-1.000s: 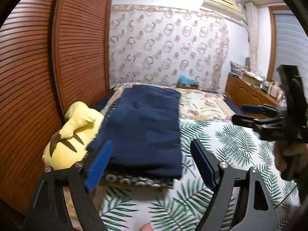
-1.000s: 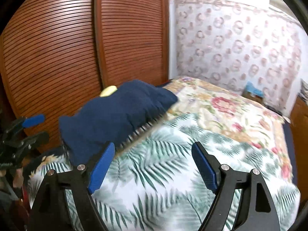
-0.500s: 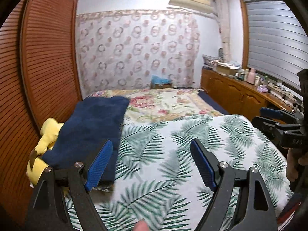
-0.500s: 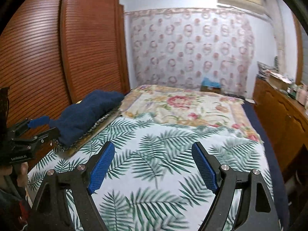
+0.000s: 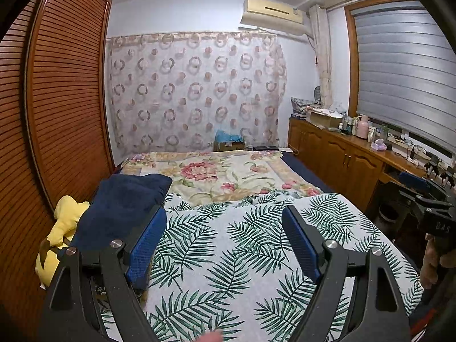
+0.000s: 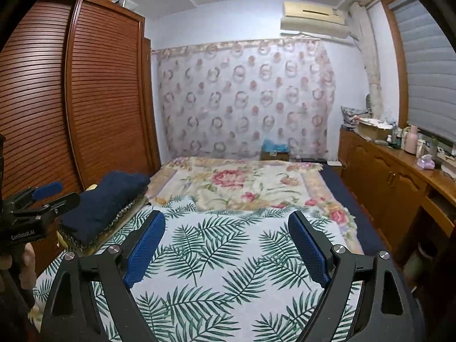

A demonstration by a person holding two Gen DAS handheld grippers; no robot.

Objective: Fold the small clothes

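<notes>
Both tools are held level above the near end of the bed. Left gripper (image 5: 225, 242): jaws wide, nothing between them. Right gripper (image 6: 226, 243): same, wide and empty. The only garment-like item is a folded navy cloth (image 5: 122, 208) on a patterned cushion (image 6: 114, 222) at the left edge of the leaf-print sheet (image 5: 242, 256), beside a yellow plush toy (image 5: 61, 233). Risk: a careless pinch could catch cushion or sheet along with the cloth, or undo its fold.

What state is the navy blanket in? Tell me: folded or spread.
Folded. The navy blanket lies as a thick, compact stack at the bed's left edge, beside the yellow plush toy, its layered end showing in the right wrist view.
</notes>
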